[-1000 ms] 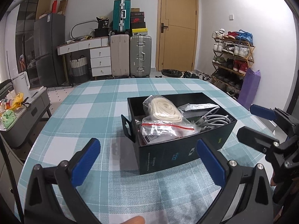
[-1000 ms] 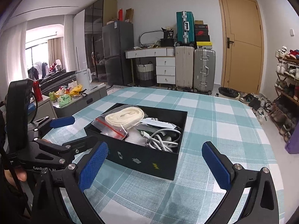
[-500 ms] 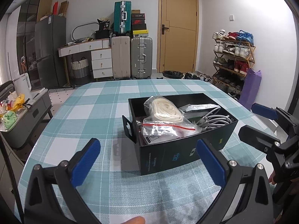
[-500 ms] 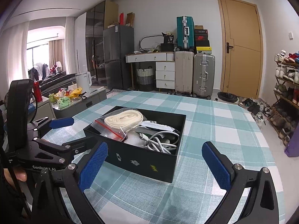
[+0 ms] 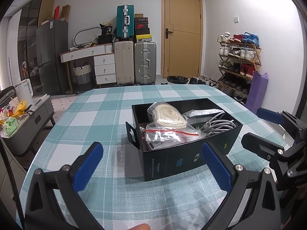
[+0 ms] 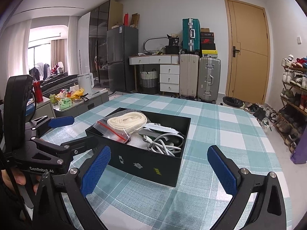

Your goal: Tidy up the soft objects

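Black box sits on the checked tablecloth. Inside it: bagged cream rope coil on top at the end nearer the left gripper, red-zip bag just under it, white cables at the far end, silver pouch beside them. No soft item lies outside the box.

Left gripper: fingers spread wide, empty, just short of the box. Right gripper: likewise spread and empty.

Over the last second both views barely shifted; box contents unchanged. Fits either a finished packing or one about to be unpacked.
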A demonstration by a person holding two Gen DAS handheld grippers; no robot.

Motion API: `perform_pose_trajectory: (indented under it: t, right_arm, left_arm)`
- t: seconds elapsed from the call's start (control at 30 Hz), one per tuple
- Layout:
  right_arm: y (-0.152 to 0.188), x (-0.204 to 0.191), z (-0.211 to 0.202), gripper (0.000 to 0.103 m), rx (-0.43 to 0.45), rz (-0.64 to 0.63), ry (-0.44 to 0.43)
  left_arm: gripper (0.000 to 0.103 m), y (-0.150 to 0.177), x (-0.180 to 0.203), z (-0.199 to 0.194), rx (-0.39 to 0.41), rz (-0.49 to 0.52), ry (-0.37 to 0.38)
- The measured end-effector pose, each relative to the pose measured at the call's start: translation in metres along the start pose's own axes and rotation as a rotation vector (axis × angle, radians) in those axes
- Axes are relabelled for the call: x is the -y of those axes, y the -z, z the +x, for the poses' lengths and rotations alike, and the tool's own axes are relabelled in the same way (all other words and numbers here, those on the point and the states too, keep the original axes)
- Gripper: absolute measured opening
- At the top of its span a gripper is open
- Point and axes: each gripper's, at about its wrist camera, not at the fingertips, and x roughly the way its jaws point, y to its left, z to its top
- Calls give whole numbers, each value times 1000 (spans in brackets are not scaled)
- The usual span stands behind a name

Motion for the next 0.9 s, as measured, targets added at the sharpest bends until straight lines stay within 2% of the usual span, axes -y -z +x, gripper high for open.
perform_pose_trajectory:
  t: [0.9]
  right_arm:
    - [1,-1,-3,102,7,-5,-3]
  left_arm:
    - [103,1,0,0,-1,-14,1]
